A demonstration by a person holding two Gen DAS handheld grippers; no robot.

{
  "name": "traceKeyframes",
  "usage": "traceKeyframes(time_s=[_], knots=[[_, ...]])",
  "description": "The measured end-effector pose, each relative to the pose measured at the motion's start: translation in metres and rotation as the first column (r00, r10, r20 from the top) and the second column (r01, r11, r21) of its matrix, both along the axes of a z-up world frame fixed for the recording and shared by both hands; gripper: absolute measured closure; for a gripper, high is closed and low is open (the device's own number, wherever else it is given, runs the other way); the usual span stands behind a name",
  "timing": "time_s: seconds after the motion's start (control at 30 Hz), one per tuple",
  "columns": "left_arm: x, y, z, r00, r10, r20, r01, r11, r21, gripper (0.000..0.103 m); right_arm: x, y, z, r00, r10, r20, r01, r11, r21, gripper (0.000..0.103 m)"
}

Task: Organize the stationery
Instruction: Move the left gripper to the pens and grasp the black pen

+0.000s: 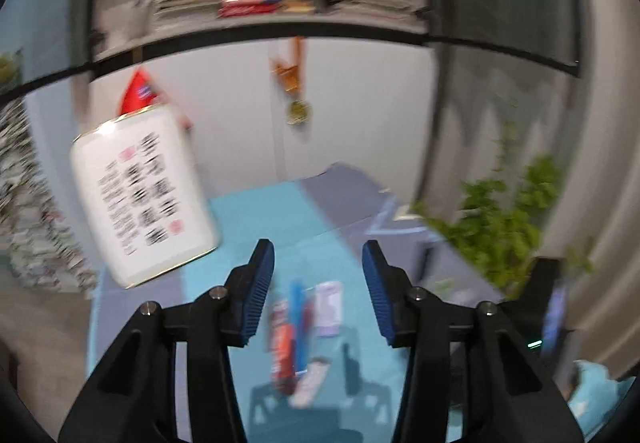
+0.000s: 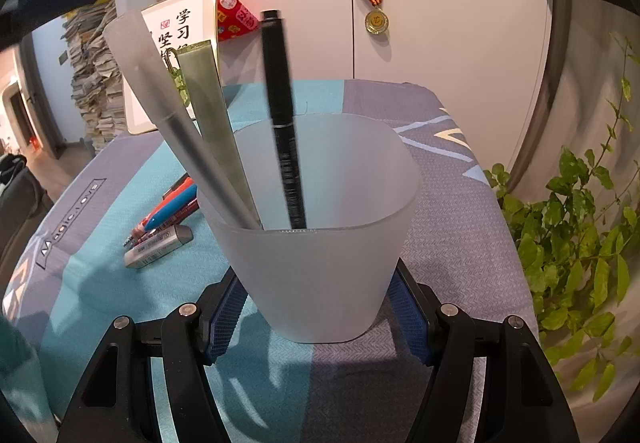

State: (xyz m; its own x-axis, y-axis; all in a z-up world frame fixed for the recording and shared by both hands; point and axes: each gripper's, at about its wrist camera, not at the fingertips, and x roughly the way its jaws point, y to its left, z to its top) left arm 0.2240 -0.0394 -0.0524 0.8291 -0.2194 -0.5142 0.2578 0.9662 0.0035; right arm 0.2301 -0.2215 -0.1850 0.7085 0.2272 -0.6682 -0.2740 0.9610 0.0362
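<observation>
Stationery is split between a frosted cup (image 2: 320, 243) and the cloth-covered surface (image 2: 460, 203). The cup stands upright on the surface, and every place below is told from it. Inside it a black pen (image 2: 282, 115) leans almost upright against the near rim, and at its left wall a green ruler (image 2: 212, 123) and a frosted flat ruler (image 2: 160, 83) slant up and out to the left, side by side.

The right tool (image 2: 318, 307) is clamped on the cup's lower part, one blue pad pressed to each side of it.

Left of the cup, on the turquoise part of the cloth, lies a loose cluster: a blue pen (image 2: 172, 209) across an orange-red pen (image 2: 166, 203), and nearest the camera a silvery capped marker (image 2: 158, 245). They touch or overlap one another but sit apart from the cup.

Behind the cup and to its left, a white board with black characters (image 2: 188, 19) stands at the far edge of the surface, and a medal on a striped ribbon (image 2: 376, 21) hangs on the cupboard door behind the cup. A leafy plant (image 2: 580, 235) is to its right, off the surface.

The left tool (image 1: 318, 291) hangs above the same pen cluster (image 1: 294, 327), which its blurred view shows below and between the blue pads. Its jaws stand apart with nothing between them; the cup is outside that view.
</observation>
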Motion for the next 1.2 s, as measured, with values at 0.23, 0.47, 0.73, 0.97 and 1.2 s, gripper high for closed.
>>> traceKeyframes(time_s=[0.23,0.47,0.73,0.97,1.2], knots=[[0.018,0.038,-0.071,0.976,0.093,-0.195,-0.078,0.994,0.081,0.071,0.0,-0.001,-0.001,1.0,-0.002,-0.007,0.002,1.0,0.007,0.033],[0.043,0.047,-0.112,0.949,0.114,-0.293,-0.088,0.991,0.099,0.081,-0.004,0.001,-0.004,1.0,-0.006,-0.005,0.006,1.0,0.0,0.033],[0.049,0.045,-0.119,0.945,0.108,-0.309,-0.086,0.993,0.085,0.081,-0.005,0.001,-0.004,1.0,-0.008,-0.003,0.008,1.0,-0.004,0.033],[0.07,0.042,-0.12,0.943,0.123,-0.308,-0.109,0.992,0.064,0.081,-0.003,0.004,-0.008,1.0,-0.011,-0.022,0.01,1.0,-0.021,0.033],[0.1,0.027,-0.124,0.947,0.101,-0.305,-0.098,0.995,0.026,0.081,-0.003,0.004,-0.009,1.0,-0.012,-0.024,0.011,1.0,-0.024,0.033]])
